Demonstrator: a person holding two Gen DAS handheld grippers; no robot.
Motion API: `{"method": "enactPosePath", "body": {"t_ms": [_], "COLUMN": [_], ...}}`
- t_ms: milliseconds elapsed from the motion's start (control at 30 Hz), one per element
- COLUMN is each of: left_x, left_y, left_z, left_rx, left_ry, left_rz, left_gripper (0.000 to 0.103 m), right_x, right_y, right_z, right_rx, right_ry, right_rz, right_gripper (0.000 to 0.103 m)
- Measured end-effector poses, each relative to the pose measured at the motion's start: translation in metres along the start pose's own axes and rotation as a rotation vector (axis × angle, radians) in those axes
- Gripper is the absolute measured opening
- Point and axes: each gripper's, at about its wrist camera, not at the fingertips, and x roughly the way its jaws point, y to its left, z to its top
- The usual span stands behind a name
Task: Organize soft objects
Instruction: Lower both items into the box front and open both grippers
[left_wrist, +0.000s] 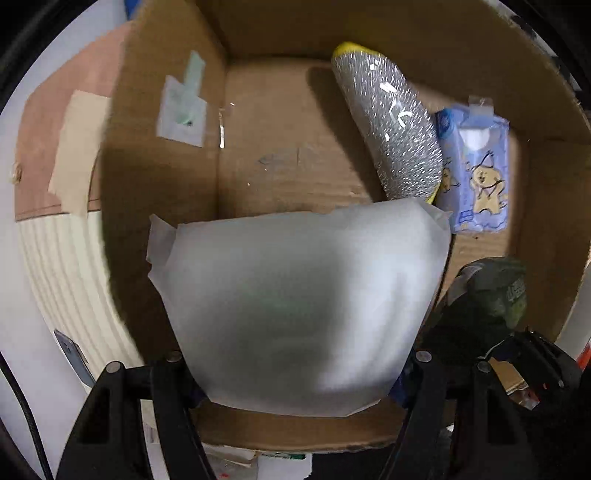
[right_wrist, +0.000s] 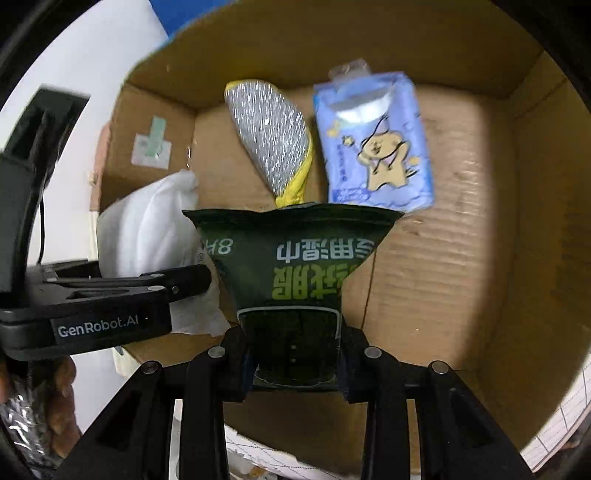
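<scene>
My left gripper (left_wrist: 295, 373) is shut on a white soft packet (left_wrist: 295, 295) and holds it over the open cardboard box (left_wrist: 159, 177). In the right wrist view the same packet (right_wrist: 147, 229) shows at the left, held by the left gripper (right_wrist: 177, 284). My right gripper (right_wrist: 295, 369) is shut on a dark green wet-wipe pack (right_wrist: 291, 258), also above the box (right_wrist: 443, 258); it shows in the left wrist view (left_wrist: 487, 295). On the box floor lie a silver and yellow scouring sponge (right_wrist: 273, 140) (left_wrist: 395, 125) and a blue tissue pack (right_wrist: 376, 147) (left_wrist: 476, 166), side by side.
The box walls (right_wrist: 546, 221) rise on all sides. A white table surface (right_wrist: 92, 62) lies to the left outside the box. A cream ribbed item (left_wrist: 62, 266) and a pinkish board (left_wrist: 48, 122) sit left of the box. Papers (right_wrist: 561, 424) lie near the front.
</scene>
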Motion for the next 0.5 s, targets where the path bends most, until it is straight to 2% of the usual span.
{"method": "enactPosePath", "body": {"t_ms": [200,367,400,433,467,500], "left_x": [0.013,0.013,0.011,0.007,0.006,0.001], "left_y": [-0.012,-0.022,-0.022,-0.025,-0.024,-0.029], "left_z": [0.004,-0.001,-0.003,-0.003,-0.004,-0.006], "left_rx": [0.075,0.095,0.091,0.084,0.076,0.069], "left_ry": [0.050,0.090,0.090,0.088,0.085,0.080], "left_rz": [0.037,0.025,0.023,0.024,0.023,0.020], "left_gripper": [0.071,0.073,0.075,0.077,0.077,0.078], "right_x": [0.017,0.027,0.026,0.026,0.025,0.020], "right_y": [0.008,0.011,0.011,0.010,0.007,0.009], "right_z": [-0.002,0.009,0.008,0.008,0.007,0.007], "right_rx": [-0.021,-0.036,-0.033,-0.027,-0.021,-0.017], "right_ry": [0.031,0.062,0.067,0.072,0.073,0.070], "right_rz": [-0.012,-0.018,-0.015,-0.012,-0.015,-0.025], "right_gripper": [0.037,0.038,0.043,0.054,0.059,0.069]}}
